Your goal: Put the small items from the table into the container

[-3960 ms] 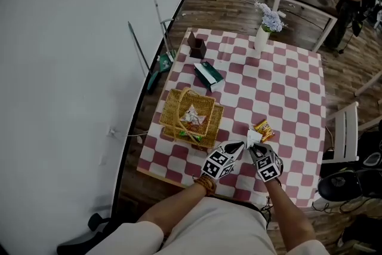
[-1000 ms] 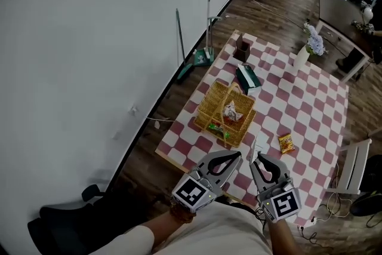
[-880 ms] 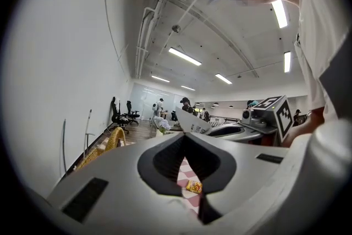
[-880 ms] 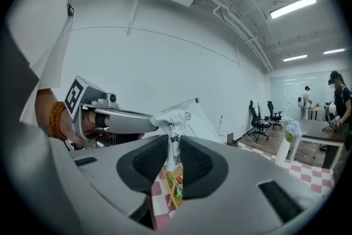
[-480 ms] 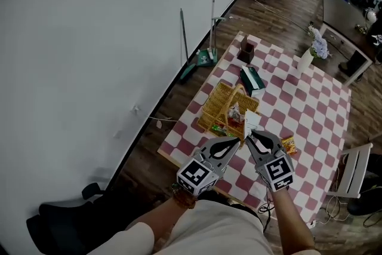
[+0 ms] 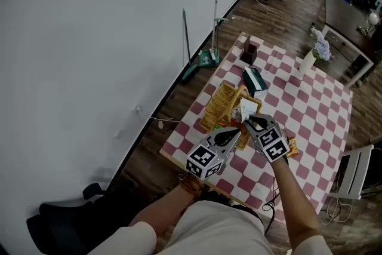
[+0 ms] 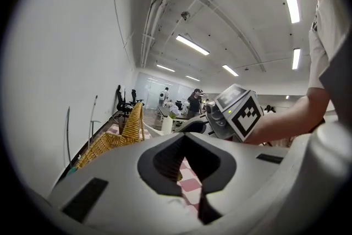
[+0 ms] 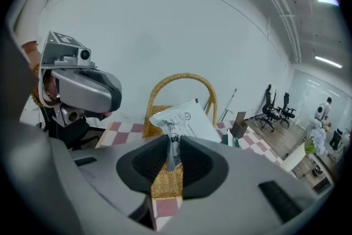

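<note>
While the right tongs stay out of the drop itself, they're clamped on the lower edge of a white packet, which stands up above the pads in the right gripper view. The step in hand looks like the carry-to-container part of the job. From the head view the packet hangs over the near-right part of the wicker basket, roughly by its handle. I can't tell whether it's fully inside the rim line or just at it.

The left tongs are together w/ nothing between them. They sit just beside the right ones at the basket's near edge, doing no work.

1 more small item is plain on the bench: an orange snack pack, near the right wrist and well apart from the basket.

Next move, as I judge it:
- Bring the packet a bit further over the basket's open middle, clear of the handle arch.
- Lower, then part the right tongs so it falls in flat.
- Watch the handle: the packet is light and tall, so it could catch on the arch or tip out over the rim.
- After that, go for the orange pack. The left tongs are free, but the right is closer.
</note>
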